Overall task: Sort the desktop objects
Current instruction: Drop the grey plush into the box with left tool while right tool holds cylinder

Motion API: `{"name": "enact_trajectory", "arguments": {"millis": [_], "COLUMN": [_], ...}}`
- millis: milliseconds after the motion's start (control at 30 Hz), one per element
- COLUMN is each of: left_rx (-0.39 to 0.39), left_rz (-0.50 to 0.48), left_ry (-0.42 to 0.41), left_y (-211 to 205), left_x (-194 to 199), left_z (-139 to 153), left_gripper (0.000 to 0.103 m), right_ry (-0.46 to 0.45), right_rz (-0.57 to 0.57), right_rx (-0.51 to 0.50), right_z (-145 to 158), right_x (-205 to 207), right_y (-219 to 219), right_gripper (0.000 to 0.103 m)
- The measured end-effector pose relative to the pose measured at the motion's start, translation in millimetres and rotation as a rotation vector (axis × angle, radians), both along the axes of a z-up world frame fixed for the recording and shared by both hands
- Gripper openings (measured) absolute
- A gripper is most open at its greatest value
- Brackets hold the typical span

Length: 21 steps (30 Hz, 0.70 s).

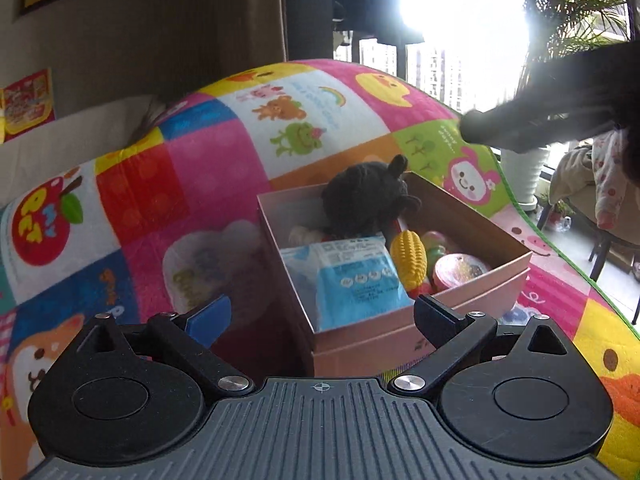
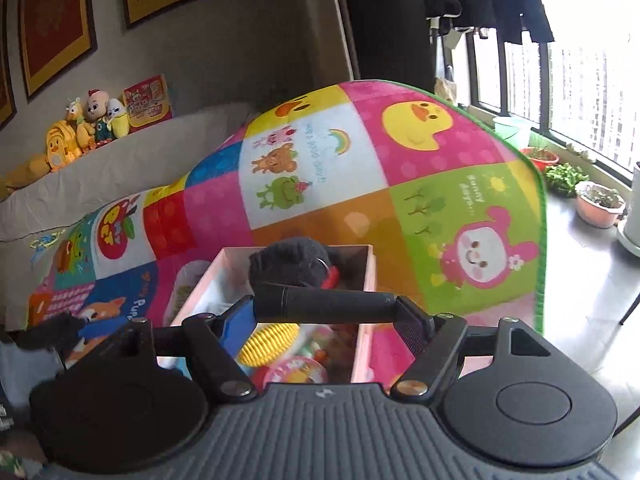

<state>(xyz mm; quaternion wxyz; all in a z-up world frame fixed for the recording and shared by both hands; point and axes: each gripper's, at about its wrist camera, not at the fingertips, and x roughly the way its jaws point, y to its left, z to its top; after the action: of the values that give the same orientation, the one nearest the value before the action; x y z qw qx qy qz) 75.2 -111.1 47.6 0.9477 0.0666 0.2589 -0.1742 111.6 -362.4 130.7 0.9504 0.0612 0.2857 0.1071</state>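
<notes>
The right gripper (image 2: 326, 310) is clamped on a black cylindrical object (image 2: 326, 304), held crosswise between its fingers (what it is exactly, I cannot tell). It hangs over the near end of a pink cardboard box (image 2: 366, 344) without touching it. In the left wrist view the same black object (image 1: 520, 124) shows up dark and blurred at the upper right, above and to the right of the box (image 1: 360, 344).

The left gripper (image 1: 322, 316) has its fingers apart and empty, just beside the box's near left corner.

Inside the box lie a black plush toy (image 1: 366, 200) at the far end, a blue and white packet (image 1: 354, 280) near the left wall, a yellow ribbed corn toy (image 1: 410, 256) right of it, and a round pink-lidded item (image 1: 460, 270) by the right wall.

The box stands on a bright patchwork mat (image 2: 360, 160) printed with ducks, bears and a frog. Far left, plush toys (image 2: 86, 124) sit along a grey ledge; to the right, potted plants (image 2: 598, 200) stand by the window.
</notes>
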Motion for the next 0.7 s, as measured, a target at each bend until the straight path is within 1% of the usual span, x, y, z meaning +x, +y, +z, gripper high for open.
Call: {"name": "enact_trajectory", "arguments": {"millis": [67,100,167,200,233,333,400,433,500,533,567,600,633,700], "left_rx": [-0.009,-0.013,-0.019,-0.026,-0.035,-0.069,-0.089,-0.095,-0.105,-0.111,-0.118,-0.122,-0.125,-0.133], "left_rz": [0.007,0.017,0.03,0.038,0.045,0.067,0.079,0.08,0.082,0.081,0.078,0.077,0.075,0.076], "left_ry": [0.02,0.028,0.038,0.037,0.034,0.041,0.057,0.062,0.073,0.077,0.079,0.08,0.079,0.079], "left_y": [3,5,12,16,22,39,46,48,50,51,52,52,53,53], "left_x": [-1,-1,-2,-5,-8,-13,-13,-12,-12,-12,-12,-13,-13,-13], "left_z": [-6,-8,-10,-10,-9,-10,-13,-14,-17,-18,-18,-18,-18,-16], "left_gripper": [0.101,0.101,0.101,0.101,0.101,0.102,0.102,0.102,0.102,0.102,0.102,0.102,0.102,0.102], "right_ry": [0.009,0.007,-0.033,-0.041,-0.028,-0.007,0.002,0.021,0.07,0.103,0.138,0.144,0.157,0.212], "right_rz": [0.05,0.066,0.067,0.077,0.1,0.084,0.039,0.015,-0.023,-0.04,-0.056,-0.061,-0.059,-0.033], "right_rx": [0.021,0.017,-0.042,-0.07,-0.094,-0.104,-0.095,-0.089,-0.094,-0.102,-0.1,-0.07,-0.013,0.089], "right_z": [4,6,8,7,6,3,-2,-7,-22,-31,-41,-46,-50,-50], "right_x": [23,34,60,72,85,109,119,124,135,140,145,146,144,140], "right_y": [24,36,65,77,86,91,84,80,74,71,68,64,58,54], "right_gripper": [0.075,0.075,0.075,0.081,0.084,0.084,0.084,0.081,0.057,0.053,0.052,0.052,0.053,0.054]}}
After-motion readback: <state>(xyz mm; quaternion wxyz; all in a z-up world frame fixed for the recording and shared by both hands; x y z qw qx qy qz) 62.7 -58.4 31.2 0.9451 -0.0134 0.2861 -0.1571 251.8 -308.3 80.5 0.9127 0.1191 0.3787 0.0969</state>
